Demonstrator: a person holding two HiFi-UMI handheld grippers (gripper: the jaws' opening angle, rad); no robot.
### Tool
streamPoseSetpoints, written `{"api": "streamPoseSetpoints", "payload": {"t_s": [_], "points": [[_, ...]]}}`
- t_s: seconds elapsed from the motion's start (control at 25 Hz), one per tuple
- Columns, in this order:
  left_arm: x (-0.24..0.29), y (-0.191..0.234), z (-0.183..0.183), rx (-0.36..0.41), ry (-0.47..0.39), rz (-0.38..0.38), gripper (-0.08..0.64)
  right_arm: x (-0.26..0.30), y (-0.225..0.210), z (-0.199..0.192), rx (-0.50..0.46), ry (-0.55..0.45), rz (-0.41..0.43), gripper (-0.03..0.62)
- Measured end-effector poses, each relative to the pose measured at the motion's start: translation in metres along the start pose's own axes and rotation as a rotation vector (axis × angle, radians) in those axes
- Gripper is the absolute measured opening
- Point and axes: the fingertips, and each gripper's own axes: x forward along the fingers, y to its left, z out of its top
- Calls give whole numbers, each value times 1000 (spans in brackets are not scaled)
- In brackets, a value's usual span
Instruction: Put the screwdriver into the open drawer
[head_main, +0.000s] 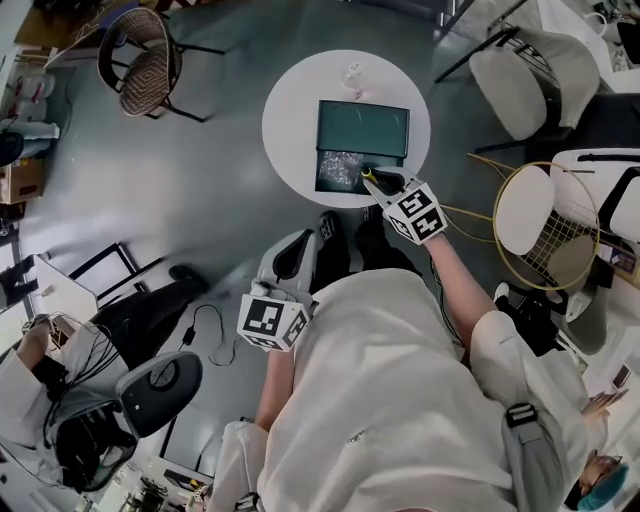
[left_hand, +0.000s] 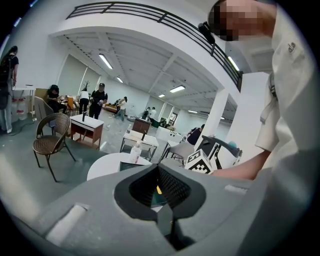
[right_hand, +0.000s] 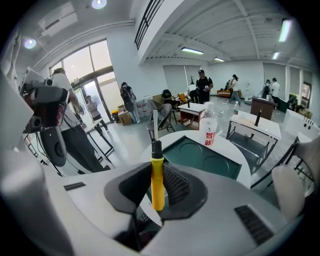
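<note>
1. Screwdriver (right_hand: 157, 192), yellow-handled with a black collar, stands upright between the jaws of the right gripper (right_hand: 156, 171). The jaws are partly open and press on the handle from both sides.
2. In the head view, that gripper reaches to just right of centre in the upper frame. It holds the tool's yellow end at the lower right corner of the open drawer (head_main: 338, 170). Whether the tool touches the drawer cannot be told.
3. The left gripper (left_hand: 157, 167) is held back near the person's body, its jaws closed tip to tip with nothing between them.
4. The drawer is pulled out of a teal cabinet (head_main: 363, 128) on a round white table (head_main: 290, 120) at upper centre, and crumpled clear material lies inside it. A clear bottle (right_hand: 209, 129) with a red label stands on the table beyond the cabinet.
5. Around the table are a grey floor, a wicker chair (head_main: 140, 60) at upper left and a white chair (head_main: 520, 75) at upper right. The gripper views show people standing and sitting among desks in the background.
</note>
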Motion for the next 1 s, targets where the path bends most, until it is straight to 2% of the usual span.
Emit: {"api": "streamPoseSetpoints", "payload": {"t_s": [0.48, 1.0], "points": [[16, -8, 2, -6, -6, 60, 12, 47, -8, -50, -121, 221, 44, 80], [12, -5, -7, -62, -13, 131, 12, 89, -16, -82, -279, 373, 56, 79]]}}
